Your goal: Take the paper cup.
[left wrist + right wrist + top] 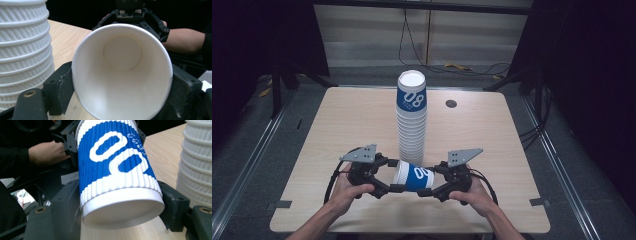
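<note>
Low in frame, cup (pixel 413 176) held sideways, left gripper (pixel 388 182) clamping the rim, right gripper (pixel 427 186) cradling the base, pressure unclear; probably bound for stack (pixel 411 117).

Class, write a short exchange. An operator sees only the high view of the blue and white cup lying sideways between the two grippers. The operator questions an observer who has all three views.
Operator: From above I see the cup's side. Is anything in it?
Observer: No. The left gripper view looks straight into the cup, and its white inside is bare down to the bottom.
Operator: Where on the cup does the right gripper sit?
Observer: The right gripper has one jaw on each side of the flat base, close against it. I cannot tell whether they press.
</note>
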A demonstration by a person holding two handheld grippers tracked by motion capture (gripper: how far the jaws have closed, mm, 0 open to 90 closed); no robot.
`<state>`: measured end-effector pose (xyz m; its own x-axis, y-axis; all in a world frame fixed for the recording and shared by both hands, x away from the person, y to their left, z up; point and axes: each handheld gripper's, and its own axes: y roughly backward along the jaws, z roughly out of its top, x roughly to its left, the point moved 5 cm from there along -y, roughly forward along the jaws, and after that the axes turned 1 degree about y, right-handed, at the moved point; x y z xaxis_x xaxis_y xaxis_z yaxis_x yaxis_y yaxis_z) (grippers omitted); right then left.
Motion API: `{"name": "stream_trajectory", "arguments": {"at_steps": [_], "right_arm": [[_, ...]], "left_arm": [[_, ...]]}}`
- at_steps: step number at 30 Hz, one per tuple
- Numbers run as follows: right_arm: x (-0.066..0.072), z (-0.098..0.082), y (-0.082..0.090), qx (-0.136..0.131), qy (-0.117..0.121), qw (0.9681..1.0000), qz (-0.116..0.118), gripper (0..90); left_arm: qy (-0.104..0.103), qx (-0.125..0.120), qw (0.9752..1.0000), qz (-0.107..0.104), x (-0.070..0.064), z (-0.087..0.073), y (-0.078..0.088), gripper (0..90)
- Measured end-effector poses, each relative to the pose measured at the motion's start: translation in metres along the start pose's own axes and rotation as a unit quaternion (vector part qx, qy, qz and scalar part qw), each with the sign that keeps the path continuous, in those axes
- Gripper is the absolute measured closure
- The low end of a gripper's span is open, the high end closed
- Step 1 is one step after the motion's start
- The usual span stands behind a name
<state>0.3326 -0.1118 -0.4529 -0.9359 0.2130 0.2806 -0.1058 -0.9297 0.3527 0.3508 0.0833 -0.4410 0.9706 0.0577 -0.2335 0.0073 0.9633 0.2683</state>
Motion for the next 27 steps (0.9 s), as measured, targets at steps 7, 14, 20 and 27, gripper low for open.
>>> {"name": "stream_trajectory", "arguments": {"at_steps": [7, 14, 20, 27], "right_arm": [[0.0, -0.002, 0.0, 0.013, -0.002, 0.9999, -0.005, 22.6], [0.002, -0.003, 0.002, 0.023, -0.006, 0.9996, -0.016, 18.7], [-0.001, -0.004, 0.006, 0.028, -0.01, 0.9991, -0.032, 16.4], [-0.001, -0.005, 0.011, 0.032, -0.009, 0.9984, -0.046, 15.9]], "left_arm": [[0.0, 0.011, 0.9999, 0.006, 0.0, -0.002, -0.001, 19.1], [0.002, 0.014, 0.9998, 0.015, 0.001, -0.001, 0.002, 19.1], [-0.001, 0.02, 0.9995, 0.023, 0.001, 0.003, 0.006, 19.1], [-0.003, 0.029, 0.9988, 0.04, 0.001, 0.004, 0.011, 19.1]]}}
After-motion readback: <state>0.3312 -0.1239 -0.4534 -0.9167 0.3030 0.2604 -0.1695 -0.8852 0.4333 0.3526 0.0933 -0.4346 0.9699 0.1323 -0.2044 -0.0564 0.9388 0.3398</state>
